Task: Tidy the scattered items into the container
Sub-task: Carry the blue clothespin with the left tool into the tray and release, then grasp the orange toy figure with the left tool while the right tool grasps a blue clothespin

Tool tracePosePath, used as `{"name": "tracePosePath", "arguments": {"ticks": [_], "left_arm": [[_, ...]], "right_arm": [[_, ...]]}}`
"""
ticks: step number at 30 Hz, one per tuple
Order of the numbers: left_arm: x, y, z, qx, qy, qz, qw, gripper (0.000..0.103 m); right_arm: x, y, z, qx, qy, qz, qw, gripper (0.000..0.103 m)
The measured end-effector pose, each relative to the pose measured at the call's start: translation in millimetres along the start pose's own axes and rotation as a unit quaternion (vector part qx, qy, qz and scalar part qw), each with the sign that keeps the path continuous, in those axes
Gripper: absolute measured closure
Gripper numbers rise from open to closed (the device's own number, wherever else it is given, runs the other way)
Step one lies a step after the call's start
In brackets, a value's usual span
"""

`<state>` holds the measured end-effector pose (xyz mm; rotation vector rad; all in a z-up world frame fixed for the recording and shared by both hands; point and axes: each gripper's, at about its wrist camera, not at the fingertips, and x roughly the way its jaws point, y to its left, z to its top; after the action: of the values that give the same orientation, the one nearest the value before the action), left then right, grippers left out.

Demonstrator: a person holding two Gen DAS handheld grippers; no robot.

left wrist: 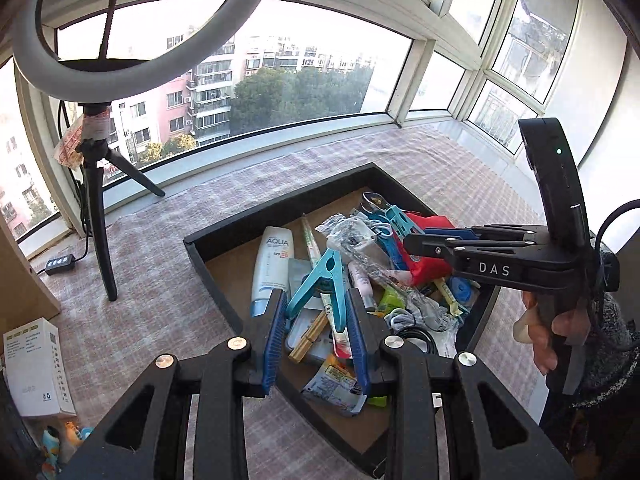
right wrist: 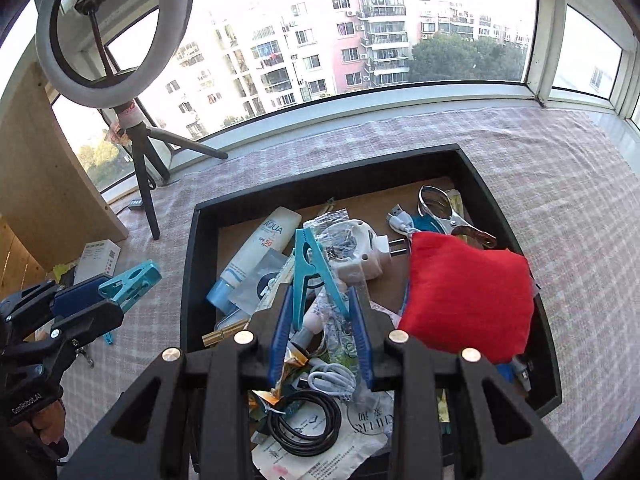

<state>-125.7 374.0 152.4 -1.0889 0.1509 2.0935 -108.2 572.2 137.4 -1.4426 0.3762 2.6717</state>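
**Two clips bound for the tray**

Checked cloth (left wrist: 160, 240) covers the window ledge. Left of the black tray (left wrist: 280, 200), a ring light (left wrist: 132, 76) stands on a tripod. Just left of the tray, the left gripper (left wrist: 316, 296) pinches a teal plastic clip (left wrist: 328, 272) by its legs. Over the tray's jumble, the right gripper (right wrist: 320, 294) clamps a second clip (right wrist: 308, 256). Best to lower both near the bare board, beside the soft red pouch (right wrist: 468, 292), before letting go. Hard, springy clips are likely to bounce.
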Motion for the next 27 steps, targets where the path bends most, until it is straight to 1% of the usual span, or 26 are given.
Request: {"name": "tracePosePath", "arguments": {"ticks": [1,2,3,4,6,9,13,15,18,21,24,27], "left_arm": [[5.5,-8.5,2.0,0.001,0.003,-0.003,1.0,0.073],[11.1,-15.7,3.1,0.003,0.011,-0.006,0.9999,0.06],[17.3,-23.2,4.6,0.007,0.02,-0.004,0.9998,0.051],[19.0,-27.9,4.5,0.009,0.018,-0.001,0.9998,0.043],[17.4,-33.1,3.2,0.014,0.01,0.007,0.9998,0.043],[9.1,-22.7,-0.3,0.007,0.008,0.013,0.9999,0.044],[-11.6,16.7,-12.4,-0.017,0.002,0.041,0.999,0.045],[-23.9,46.8,-24.6,-0.038,0.007,0.065,0.9972,0.045],[-43.1,96.3,-49.5,-0.075,0.015,0.104,0.9916,0.045],[-60.7,147.3,-81.7,-0.114,0.032,0.142,0.9827,0.045],[-71.6,193.4,-112.2,-0.153,0.054,0.168,0.9723,0.048],[-73.4,222.3,-136.3,-0.177,0.076,0.181,0.9643,0.05]], "right_arm": [[-0.6,-4.4,-0.1,0.004,-0.002,-0.006,1.0,0.073],[-1.2,-7.6,-0.3,0.009,0.0,-0.016,1.0,0.062],[-2.3,-10.2,-0.4,0.014,-0.001,-0.026,1.0,0.048],[-5.0,-12.2,-1.4,0.018,-0.008,-0.028,0.999,0.046],[-8.2,-12.2,-2.1,0.023,-0.014,-0.023,0.999,0.046],[-8.4,-4.5,-0.8,0.021,-0.016,-0.01,1.0,0.046],[-5.2,25.2,-0.8,-0.005,-0.013,0.019,1.0,0.046],[-0.9,46.5,-2.5,-0.023,-0.006,0.042,0.999,0.046],[10.6,87.8,-8.0,-0.062,0.01,0.071,0.995,0.046],[26.0,135.4,-17.3,-0.112,0.026,0.097,0.989,0.046],[43.5,179.9,-32.0,-0.152,0.045,0.118,0.98,0.046],[65.1,221.1,-53.2,-0.185,0.075,0.138,0.97,0.046]]}}
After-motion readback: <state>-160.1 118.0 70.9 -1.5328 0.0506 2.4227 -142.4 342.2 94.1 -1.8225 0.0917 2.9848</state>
